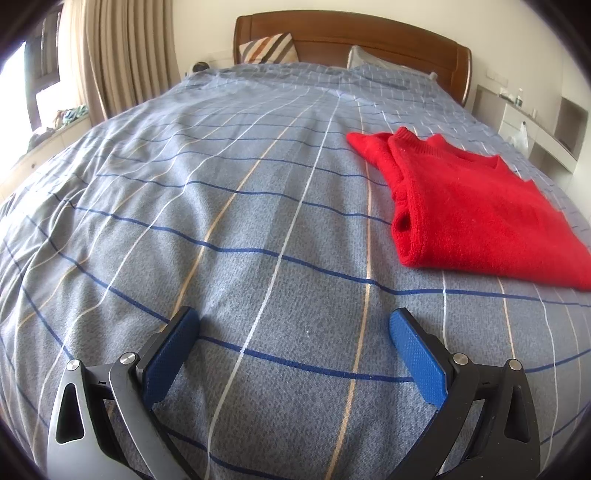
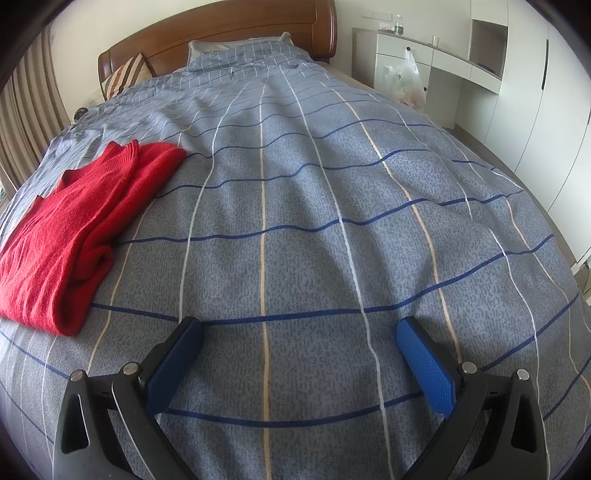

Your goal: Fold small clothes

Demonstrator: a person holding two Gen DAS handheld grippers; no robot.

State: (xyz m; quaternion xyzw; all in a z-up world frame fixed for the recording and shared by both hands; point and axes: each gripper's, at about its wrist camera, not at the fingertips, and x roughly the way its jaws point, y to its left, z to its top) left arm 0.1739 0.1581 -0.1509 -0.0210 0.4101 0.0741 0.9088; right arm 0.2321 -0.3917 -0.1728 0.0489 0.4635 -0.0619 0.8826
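A red knit sweater [image 1: 469, 206] lies folded on the blue-grey checked bedspread [image 1: 221, 221], with its sleeves tucked in. In the left wrist view it is to the right and ahead of my left gripper [image 1: 293, 325], which is open and empty above the bedspread. In the right wrist view the sweater [image 2: 74, 229] lies at the left, ahead of my right gripper [image 2: 299, 332], which is also open and empty. Both grippers are apart from the sweater.
A wooden headboard [image 1: 351, 33] with a striped cushion [image 1: 269, 48] and a pillow [image 2: 236, 51] stands at the far end. Curtains [image 1: 110, 55] hang at the left. White cabinets [image 2: 517, 92] and a plastic bag [image 2: 404, 79] stand right of the bed.
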